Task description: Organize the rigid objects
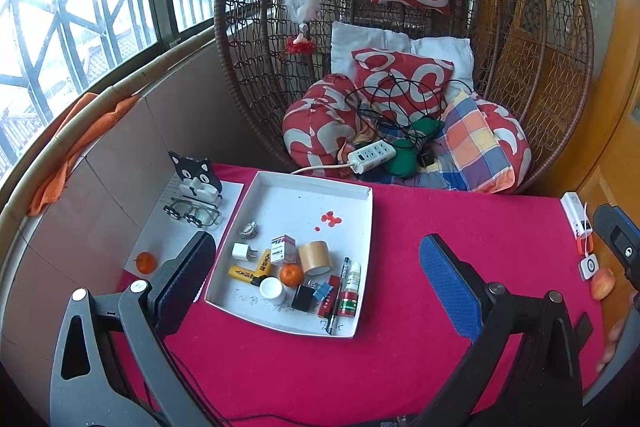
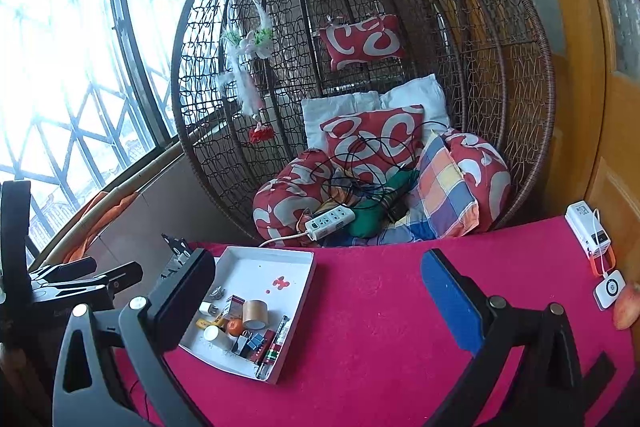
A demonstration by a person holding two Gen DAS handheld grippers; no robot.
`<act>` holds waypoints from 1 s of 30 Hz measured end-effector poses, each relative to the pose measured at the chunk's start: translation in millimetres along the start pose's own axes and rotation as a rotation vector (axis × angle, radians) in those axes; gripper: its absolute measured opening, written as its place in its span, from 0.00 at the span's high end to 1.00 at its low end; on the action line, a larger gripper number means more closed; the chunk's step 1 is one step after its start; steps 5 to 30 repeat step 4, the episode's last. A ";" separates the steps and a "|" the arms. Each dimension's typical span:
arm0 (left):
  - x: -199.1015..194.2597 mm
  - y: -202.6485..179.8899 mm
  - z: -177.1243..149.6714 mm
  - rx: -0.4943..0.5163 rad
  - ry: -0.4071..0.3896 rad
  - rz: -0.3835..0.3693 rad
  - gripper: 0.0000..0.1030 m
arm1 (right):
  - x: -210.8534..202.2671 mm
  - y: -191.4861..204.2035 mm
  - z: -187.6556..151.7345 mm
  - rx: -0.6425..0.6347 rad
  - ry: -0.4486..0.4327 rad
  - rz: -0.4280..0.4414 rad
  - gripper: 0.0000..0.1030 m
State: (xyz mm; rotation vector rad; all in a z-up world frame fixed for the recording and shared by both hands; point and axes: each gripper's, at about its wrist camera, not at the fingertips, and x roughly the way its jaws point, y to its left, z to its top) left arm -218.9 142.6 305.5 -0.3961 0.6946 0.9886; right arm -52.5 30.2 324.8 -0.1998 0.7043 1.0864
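Tray (image 1: pixel 352 195), white and shallow, sits on the red cloth of the desk (image 1: pixel 460 227), left of centre, its long axis running from the near edge away toward the wicker chair (image 1: pixel 540 87). Contents are crowded into its near half: tape roll (image 1: pixel 315 257), small orange (image 1: pixel 291 275), white charger plug (image 1: pixel 242 251), yellow lighter (image 1: pixel 242 273), small medicine box (image 1: pixel 283 248), white cap (image 1: pixel 272 290), black binder clip (image 1: pixel 303 298), dropper bottle (image 1: pixel 351 281). Pen (image 1: pixel 338 293) lies along the tray's right wall, long axis parallel to it, one end toward the near edge. Lighter lies crosswise, roughly left to right.

Left tongs (image 1: pixel 316 291): open, nothing between the pads, held above the tray's near half. Right tongs (image 2: pixel 320 307): open, empty, over bare cloth right of the tray.

Left wrist view only: glasses (image 1: pixel 192 213) and a cat-shaped holder (image 1: pixel 196 175) on white paper left of the tray, second orange (image 1: pixel 145 263) near the wall. Right wrist view shows the power bank (image 2: pixel 588 231) at the desk's right edge more fully, and the left tongs' body at its left margin.
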 end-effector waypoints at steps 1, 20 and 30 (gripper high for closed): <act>1.1 0.5 0.1 -0.002 0.002 -0.005 0.00 | 1.3 0.2 0.1 -0.002 0.004 0.001 0.00; 5.0 2.4 1.5 -0.002 0.006 -0.008 0.00 | 5.2 1.2 -0.2 -0.007 0.016 0.004 0.00; 5.0 2.4 1.5 -0.002 0.006 -0.008 0.00 | 5.2 1.2 -0.2 -0.007 0.016 0.004 0.00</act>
